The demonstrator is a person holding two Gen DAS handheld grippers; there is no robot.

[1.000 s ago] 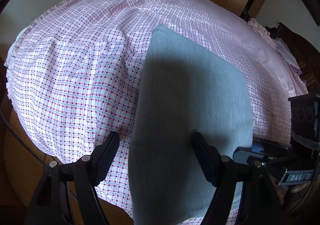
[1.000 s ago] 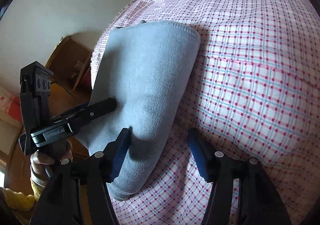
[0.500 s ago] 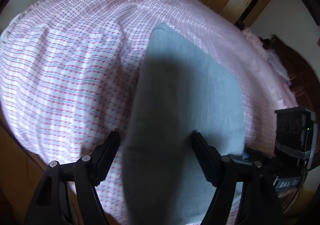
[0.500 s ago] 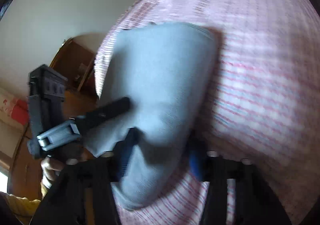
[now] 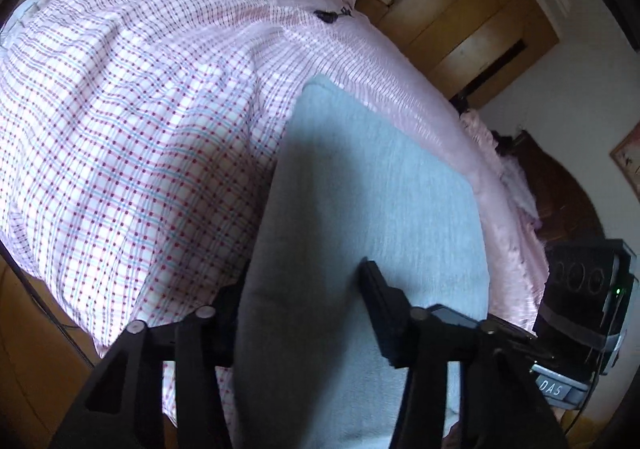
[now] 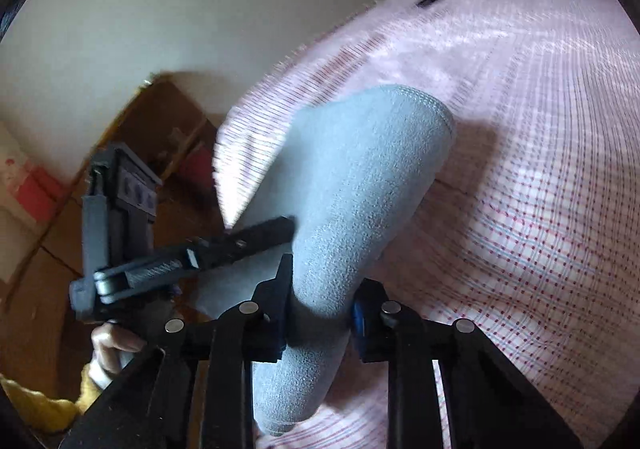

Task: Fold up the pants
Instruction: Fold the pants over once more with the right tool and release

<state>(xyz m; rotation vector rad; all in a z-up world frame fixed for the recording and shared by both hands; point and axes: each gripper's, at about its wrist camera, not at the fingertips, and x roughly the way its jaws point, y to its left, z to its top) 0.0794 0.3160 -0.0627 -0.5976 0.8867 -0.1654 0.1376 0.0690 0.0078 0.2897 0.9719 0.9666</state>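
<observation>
Both grippers closed further just now, grey pants (image 6: 360,185) pinched by the right gripper (image 6: 320,313), edge pressed between the left gripper (image 5: 300,301) jaws, checked bed (image 5: 132,121) beneath.

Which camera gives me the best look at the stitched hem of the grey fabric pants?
The right wrist view: the stitched hem of the grey fabric pants curves sharp and unobstructed against the checked pink bedsheet. The left wrist view shows only a smooth far edge of the pants, no stitching visible.

left tool (image 5: 304,313): black, silver screws | right tool (image 6: 320,313): black, blue pads | sleeve (image 6: 36,409): yellow
</observation>
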